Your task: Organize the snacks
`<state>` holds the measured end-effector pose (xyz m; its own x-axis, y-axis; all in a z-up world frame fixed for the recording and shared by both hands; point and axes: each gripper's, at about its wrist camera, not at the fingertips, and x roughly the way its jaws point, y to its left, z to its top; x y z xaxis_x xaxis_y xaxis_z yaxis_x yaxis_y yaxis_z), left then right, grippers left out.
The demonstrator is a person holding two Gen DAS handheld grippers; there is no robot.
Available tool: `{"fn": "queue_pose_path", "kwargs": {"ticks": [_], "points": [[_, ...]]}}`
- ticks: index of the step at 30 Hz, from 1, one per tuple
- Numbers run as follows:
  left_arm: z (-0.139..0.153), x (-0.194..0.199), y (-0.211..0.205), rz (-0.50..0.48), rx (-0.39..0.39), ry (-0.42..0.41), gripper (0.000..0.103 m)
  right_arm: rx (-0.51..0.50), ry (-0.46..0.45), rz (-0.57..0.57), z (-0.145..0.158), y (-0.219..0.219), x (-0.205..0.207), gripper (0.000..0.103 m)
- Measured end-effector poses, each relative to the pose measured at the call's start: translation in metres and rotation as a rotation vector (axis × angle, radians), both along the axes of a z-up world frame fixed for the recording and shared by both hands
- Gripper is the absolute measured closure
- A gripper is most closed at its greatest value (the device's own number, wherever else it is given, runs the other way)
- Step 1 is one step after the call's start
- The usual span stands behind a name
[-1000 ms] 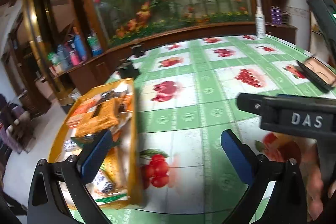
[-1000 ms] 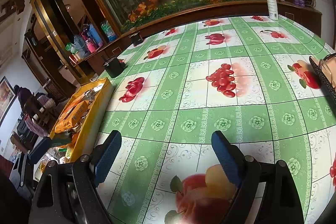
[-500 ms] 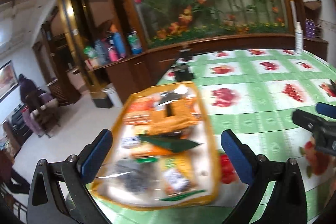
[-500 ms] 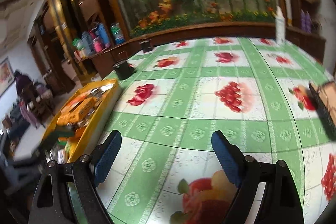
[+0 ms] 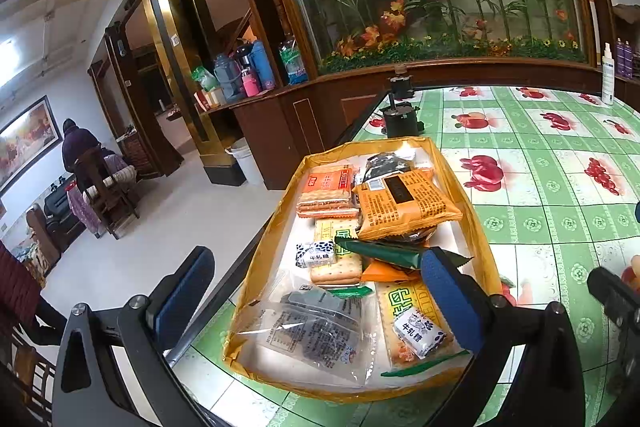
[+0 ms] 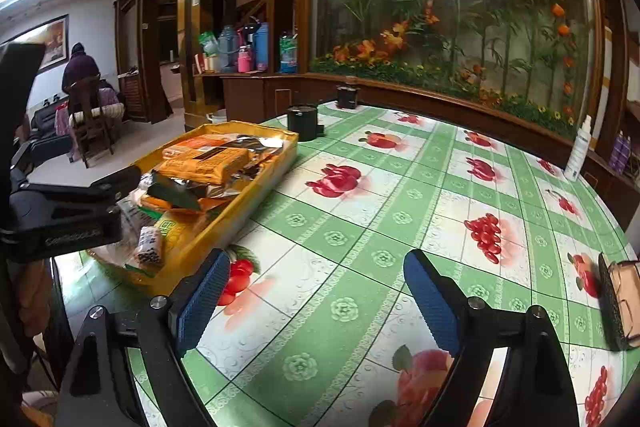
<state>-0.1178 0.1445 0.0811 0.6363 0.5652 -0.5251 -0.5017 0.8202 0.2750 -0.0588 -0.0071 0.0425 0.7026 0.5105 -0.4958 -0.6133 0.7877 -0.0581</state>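
A yellow tray (image 5: 280, 223) near the table's left edge holds several wrapped snacks. Among them are an orange packet (image 5: 404, 203), an orange cracker pack (image 5: 328, 191), a dark green wrapper (image 5: 384, 253), a clear bag of dark pieces (image 5: 312, 331) and small white-and-blue candies (image 5: 316, 254). My left gripper (image 5: 316, 293) hovers open above the tray's near end, holding nothing. In the right wrist view the tray (image 6: 240, 213) lies to the left. My right gripper (image 6: 318, 295) stands open over bare tablecloth beside it, and the left gripper (image 6: 68, 211) shows over the tray.
The green fruit-print tablecloth (image 6: 360, 227) stretches right of the tray. Two black canisters (image 6: 303, 121) (image 6: 347, 97) stand beyond it. A spray bottle (image 6: 578, 151) is at the far right, an open glasses case (image 6: 618, 303) at the near right. A person (image 5: 78, 147) sits far left.
The left wrist view has swung left, so the tray now sits between the left fingers. The right wrist view has also turned left, and the tray looks nearer. Both grippers stayed open.
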Motion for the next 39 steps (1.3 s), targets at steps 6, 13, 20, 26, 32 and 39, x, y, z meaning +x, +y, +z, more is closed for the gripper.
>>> {"fn": "queue_pose_path", "kwargs": {"ticks": [6, 13, 20, 26, 32, 39], "points": [[0.0, 0.001, -0.001, -0.001, -0.009, 0.005, 0.0, -0.017, -0.01, 0.026, -0.001, 0.006, -0.006, 0.01], [0.001, 0.005, -0.004, -0.014, -0.026, 0.013, 0.0, 0.019, 0.013, 0.03, 0.001, 0.0, -0.004, 0.01], [0.0, 0.007, -0.009, -0.026, -0.033, 0.023, 0.0, 0.058, 0.037, 0.011, 0.003, -0.008, -0.001, 0.009], [0.0, 0.008, -0.011, -0.028, -0.032, 0.026, 0.0, 0.072, 0.043, 0.009, 0.005, -0.011, -0.001, 0.009], [0.0, 0.007, -0.012, -0.023, -0.036, 0.025, 0.0, 0.072, 0.046, 0.01, 0.004, -0.011, -0.001, 0.009], [-0.001, 0.008, -0.005, -0.018, -0.056, 0.033, 0.0, 0.071, 0.047, 0.009, 0.004, -0.011, -0.001, 0.009]]}}
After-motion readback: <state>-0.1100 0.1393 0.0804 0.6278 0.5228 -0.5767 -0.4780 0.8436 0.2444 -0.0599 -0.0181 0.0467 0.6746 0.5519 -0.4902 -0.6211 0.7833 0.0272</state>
